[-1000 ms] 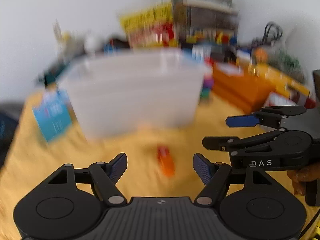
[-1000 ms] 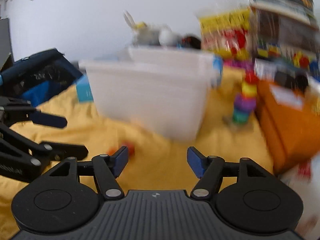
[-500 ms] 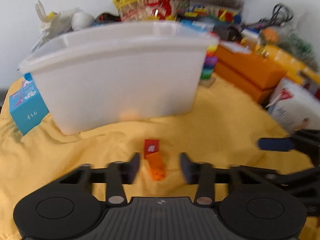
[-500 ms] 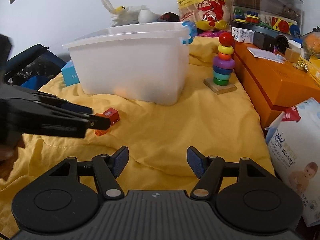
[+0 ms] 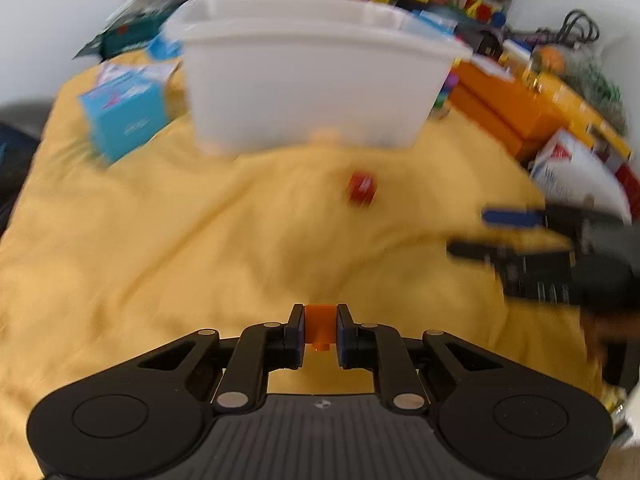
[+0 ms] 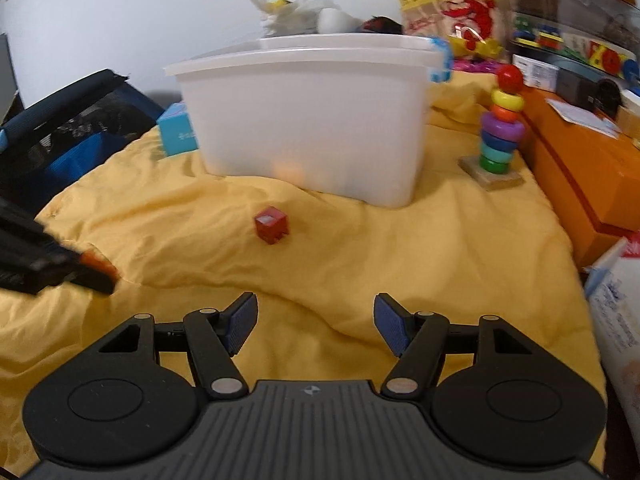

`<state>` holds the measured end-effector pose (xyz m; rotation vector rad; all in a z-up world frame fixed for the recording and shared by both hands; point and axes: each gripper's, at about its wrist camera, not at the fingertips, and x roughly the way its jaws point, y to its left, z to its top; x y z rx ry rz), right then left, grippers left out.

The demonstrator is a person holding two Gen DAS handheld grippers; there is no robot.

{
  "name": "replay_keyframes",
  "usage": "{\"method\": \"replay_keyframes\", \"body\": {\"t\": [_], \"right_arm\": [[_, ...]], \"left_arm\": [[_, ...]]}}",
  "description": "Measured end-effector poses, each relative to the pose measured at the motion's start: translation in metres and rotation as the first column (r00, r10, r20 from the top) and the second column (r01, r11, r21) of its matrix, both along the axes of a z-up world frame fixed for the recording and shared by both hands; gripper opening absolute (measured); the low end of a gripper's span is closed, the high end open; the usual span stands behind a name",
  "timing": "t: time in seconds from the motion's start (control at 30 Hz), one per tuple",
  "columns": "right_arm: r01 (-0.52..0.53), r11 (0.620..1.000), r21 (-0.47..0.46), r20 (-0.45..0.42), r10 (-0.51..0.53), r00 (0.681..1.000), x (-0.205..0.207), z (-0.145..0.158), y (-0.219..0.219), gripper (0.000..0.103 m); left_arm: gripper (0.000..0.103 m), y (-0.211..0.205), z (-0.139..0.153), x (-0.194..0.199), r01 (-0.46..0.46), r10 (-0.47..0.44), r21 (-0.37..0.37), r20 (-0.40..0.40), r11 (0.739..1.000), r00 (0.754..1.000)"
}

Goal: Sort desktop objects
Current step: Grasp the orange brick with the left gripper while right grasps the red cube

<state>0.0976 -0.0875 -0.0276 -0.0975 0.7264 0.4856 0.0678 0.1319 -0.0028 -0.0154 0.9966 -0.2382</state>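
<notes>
The left gripper [image 5: 320, 330] pinched an orange block [image 5: 319, 326] by its fingers' tips (right gripper [image 6: 315, 325] wide, empty); it risked slipping before the white bin [image 5: 312, 80].

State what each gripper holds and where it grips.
Left gripper pinches the orange block by its two opposite sides. Right gripper holds nothing.

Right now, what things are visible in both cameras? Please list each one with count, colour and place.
bin: one, white translucent, back centre on yellow cloth
red block: one, on cloth before bin
orange block: one, between left gripper's fingers
ring stacker: one, multicoloured, right of bin
blue box: one, left of bin
orange boxes: stacked, far right
left gripper: black, shut on orange block
right gripper: black, open, empty
</notes>
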Motion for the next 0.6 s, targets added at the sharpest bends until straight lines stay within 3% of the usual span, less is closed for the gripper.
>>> {"method": "replay_keyframes", "body": {"t": [0.13, 0.27, 0.37, 0.47, 0.57, 0.6], "right_arm": [[-0.027, 1.0, 0.002, -0.003, 0.027, 1.0, 0.004, -0.001, 0.012, 0.068], [-0.038, 0.999, 0.013, -0.012, 0.038, 0.999, 0.007, -0.004, 0.02, 0.068], [-0.027, 0.999, 0.027, -0.023, 0.028, 0.999, 0.009, -0.006, 0.023, 0.068], [-0.029, 0.999, 0.027, -0.023, 0.029, 0.999, 0.011, -0.008, 0.027, 0.068], [-0.046, 0.999, 0.014, -0.004, 0.046, 0.999, 0.015, -0.007, 0.03, 0.068], [-0.058, 0.998, 0.007, 0.014, 0.058, 0.998, 0.016, -0.006, 0.032, 0.068]], "left_arm": [[0.017, 0.008, -0.003, -0.015, -0.009, 0.01, 0.006, -0.087, 1.0, 0.996], [0.018, -0.004, -0.024, 0.003, 0.047, -0.039, 0.045, -0.171, 0.998, 0.984], [0.02, -0.012, -0.027, 0.023, 0.051, -0.045, 0.058, -0.1, 0.997, 0.994], [0.033, -0.013, -0.026, 0.035, 0.023, -0.023, 0.044, -0.009, 0.999, 1.0], [0.036, -0.008, -0.022, 0.025, 0.008, -0.009, 0.024, 0.03, 1.0, 1.0], [0.044, -0.006, -0.018, 0.017, 0.014, -0.015, 0.013, 0.052, 1.0, 0.999]]}}
